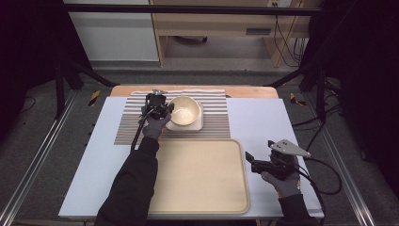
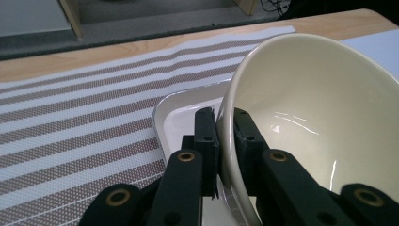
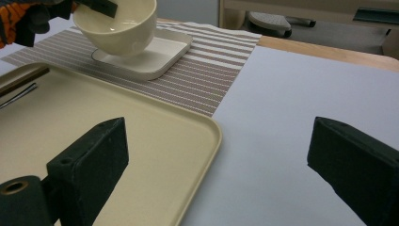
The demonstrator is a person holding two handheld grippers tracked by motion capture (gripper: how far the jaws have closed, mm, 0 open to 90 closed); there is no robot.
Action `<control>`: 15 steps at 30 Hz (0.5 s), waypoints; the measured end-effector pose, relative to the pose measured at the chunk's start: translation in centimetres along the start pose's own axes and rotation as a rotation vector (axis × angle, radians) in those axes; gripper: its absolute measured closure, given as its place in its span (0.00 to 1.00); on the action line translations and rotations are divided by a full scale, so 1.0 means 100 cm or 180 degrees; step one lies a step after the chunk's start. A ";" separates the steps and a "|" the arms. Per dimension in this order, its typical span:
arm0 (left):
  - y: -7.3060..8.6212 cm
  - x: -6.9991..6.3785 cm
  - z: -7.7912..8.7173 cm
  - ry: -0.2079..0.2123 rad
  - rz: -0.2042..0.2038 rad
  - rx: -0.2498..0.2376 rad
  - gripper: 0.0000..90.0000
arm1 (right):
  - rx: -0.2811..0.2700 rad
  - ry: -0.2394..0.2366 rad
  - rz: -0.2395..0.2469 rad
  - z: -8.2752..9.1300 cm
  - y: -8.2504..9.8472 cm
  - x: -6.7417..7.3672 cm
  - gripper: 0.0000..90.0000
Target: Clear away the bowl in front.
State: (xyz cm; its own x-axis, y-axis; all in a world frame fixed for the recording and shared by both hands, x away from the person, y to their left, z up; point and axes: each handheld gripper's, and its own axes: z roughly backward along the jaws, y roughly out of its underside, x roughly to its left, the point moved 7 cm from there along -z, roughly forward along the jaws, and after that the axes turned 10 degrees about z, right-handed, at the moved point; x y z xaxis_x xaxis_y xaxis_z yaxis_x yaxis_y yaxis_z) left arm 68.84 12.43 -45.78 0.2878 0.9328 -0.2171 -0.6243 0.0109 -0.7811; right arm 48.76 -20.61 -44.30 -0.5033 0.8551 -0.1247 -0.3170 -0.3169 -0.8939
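A cream bowl (image 1: pixel 184 110) (image 3: pixel 117 23) is tilted over a square white plate (image 1: pixel 199 124) (image 3: pixel 157 56) on a striped placemat (image 1: pixel 131 125). My left gripper (image 1: pixel 164 109) (image 2: pixel 223 115) is shut on the bowl (image 2: pixel 320 117) at its left rim, one jaw inside and one outside. The side it holds is raised; I cannot tell whether the bowl's foot still touches the plate (image 2: pixel 176 117). My right gripper (image 1: pixel 251 162) (image 3: pixel 216 141) is open with nothing between its jaws, low over the white table just right of the tray.
A large beige tray (image 1: pixel 202 174) (image 3: pixel 117 122) lies at the front, between the arms. Two thin utensil ends (image 3: pixel 19 89) lie at its left side. The placemat (image 3: pixel 202 80) (image 2: pixel 70 136) reaches the table's wooden far edge (image 1: pixel 249 92).
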 end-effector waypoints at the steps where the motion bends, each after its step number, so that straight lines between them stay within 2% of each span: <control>1: -0.002 0.000 0.004 0.0010 -0.0019 -0.0015 0.91 | 0.0000 0.0000 0.0000 0.000 0.000 0.000 0.07; 7: -0.011 -0.006 0.032 0.0127 -0.0035 -0.0165 0.91 | -0.0016 -0.0004 -0.0010 0.001 -0.001 0.000 0.07; 10: -0.013 -0.011 0.051 0.0207 -0.0063 -0.0237 0.91 | -0.0029 -0.0006 -0.0022 0.001 -0.001 0.001 0.07; 11: -0.013 -0.011 0.051 0.0207 -0.0063 -0.0237 0.91 | -0.0025 -0.0002 -0.0008 0.001 -0.001 0.000 0.07; 12: -0.013 -0.015 0.061 0.0294 -0.0096 -0.0244 0.91 | -0.0023 0.0000 -0.0003 0.001 -0.001 0.000 0.07; 15: -0.011 -0.019 0.070 0.0334 -0.0161 -0.0261 0.91 | -0.0023 0.0003 -0.0003 0.002 -0.001 0.000 0.07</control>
State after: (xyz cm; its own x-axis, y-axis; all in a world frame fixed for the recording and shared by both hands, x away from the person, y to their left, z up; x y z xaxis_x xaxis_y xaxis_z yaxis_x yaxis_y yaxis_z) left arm 63.95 13.19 -40.40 0.3945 0.8889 -0.2329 -0.5469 0.0235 -0.8368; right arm 48.66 -20.63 -44.10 -0.5023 0.8557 -0.1241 -0.3116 -0.3130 -0.8972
